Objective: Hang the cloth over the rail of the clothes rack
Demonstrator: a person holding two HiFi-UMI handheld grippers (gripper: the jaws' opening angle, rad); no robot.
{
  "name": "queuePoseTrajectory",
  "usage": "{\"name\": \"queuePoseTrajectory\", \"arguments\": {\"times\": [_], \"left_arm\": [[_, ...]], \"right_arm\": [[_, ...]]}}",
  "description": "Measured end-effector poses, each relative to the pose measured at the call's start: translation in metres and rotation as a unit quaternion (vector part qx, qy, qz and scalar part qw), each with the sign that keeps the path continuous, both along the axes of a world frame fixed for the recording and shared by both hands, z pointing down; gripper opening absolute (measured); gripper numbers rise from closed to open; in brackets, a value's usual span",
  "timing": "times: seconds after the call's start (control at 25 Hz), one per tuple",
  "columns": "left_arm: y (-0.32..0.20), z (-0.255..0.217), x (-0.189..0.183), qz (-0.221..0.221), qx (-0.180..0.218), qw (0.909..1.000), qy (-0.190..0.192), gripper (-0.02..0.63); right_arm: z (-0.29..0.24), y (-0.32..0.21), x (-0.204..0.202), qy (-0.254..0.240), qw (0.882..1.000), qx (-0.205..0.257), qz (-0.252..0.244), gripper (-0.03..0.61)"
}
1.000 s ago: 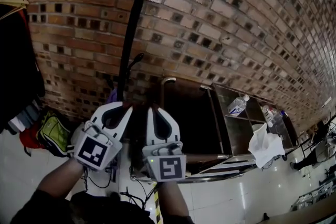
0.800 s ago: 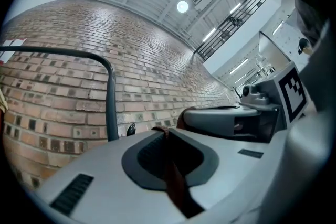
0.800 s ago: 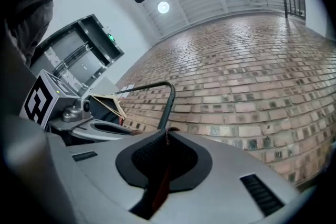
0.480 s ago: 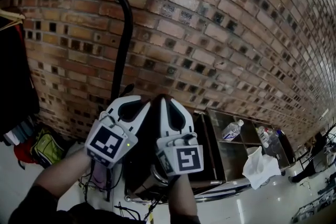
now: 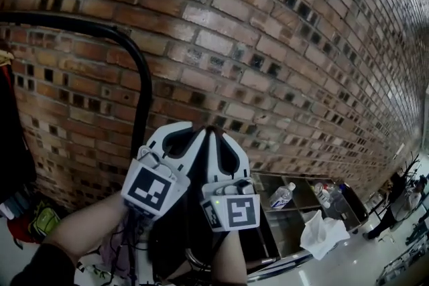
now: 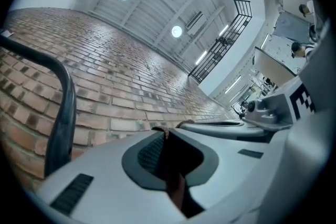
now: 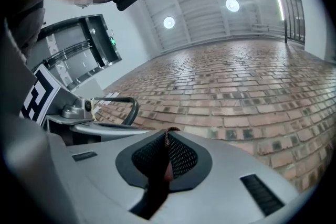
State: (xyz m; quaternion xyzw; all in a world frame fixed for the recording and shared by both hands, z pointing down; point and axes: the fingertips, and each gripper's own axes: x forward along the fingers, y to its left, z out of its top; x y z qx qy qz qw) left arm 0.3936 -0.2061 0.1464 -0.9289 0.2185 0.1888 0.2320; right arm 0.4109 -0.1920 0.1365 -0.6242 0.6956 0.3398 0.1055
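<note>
Cloth [image 6: 176, 183] is pinched by left gripper [image 5: 179, 133] and right gripper [image 5: 213, 136], side by side near the rack rail [image 5: 67, 22]. Raise both above the rail, spread them, then lower beyond it.

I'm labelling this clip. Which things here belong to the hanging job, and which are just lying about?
Job: cloth, rack rail, left gripper and right gripper, both shut on it.
Lying about: water bottle, crumpled white material, green bag.
</note>
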Motion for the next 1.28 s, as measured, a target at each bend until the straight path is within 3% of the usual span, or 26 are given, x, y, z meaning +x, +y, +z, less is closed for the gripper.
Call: {"name": "queuePoseTrajectory", "arguments": {"times": [0.36, 0.56, 0.68, 0.76, 0.92, 1.04, 1.28], "left_arm": [[-0.027, -0.084, 0.014, -0.045, 0.053, 0.9967, 0.041, 0.023], [-0.014, -0.128, 0.012, -0.019, 0.132, 0.9881, 0.077, 0.025], [-0.016, -0.150, 0.014, -0.014, 0.144, 0.9865, 0.076, 0.025], [-0.017, -0.168, 0.014, -0.016, 0.167, 0.9836, 0.067, 0.025], [-0.019, -0.194, 0.015, -0.049, 0.257, 0.9651, 0.007, 0.025], [-0.043, -0.218, 0.004, -0.080, 0.264, 0.9604, -0.037, 0.025], [-0.078, -0.269, -0.049, -0.135, 0.305, 0.9415, -0.050, 0.025]], "right_arm": [[-0.072, -0.015, 0.001, 0.015, 0.999, 0.051, 0.002, 0.002], [-0.106, -0.005, 0.000, 0.015, 0.994, 0.111, -0.003, 0.002], [-0.122, -0.001, 0.006, -0.004, 0.992, 0.125, -0.007, 0.002], [-0.129, -0.001, 0.008, -0.017, 0.992, 0.125, -0.014, 0.002], [-0.137, -0.001, 0.009, -0.037, 0.991, 0.125, -0.032, 0.002], [-0.141, -0.006, 0.003, -0.048, 0.990, 0.128, -0.048, 0.002], [-0.140, -0.013, -0.026, -0.042, 0.990, 0.116, -0.066, 0.002]]}}
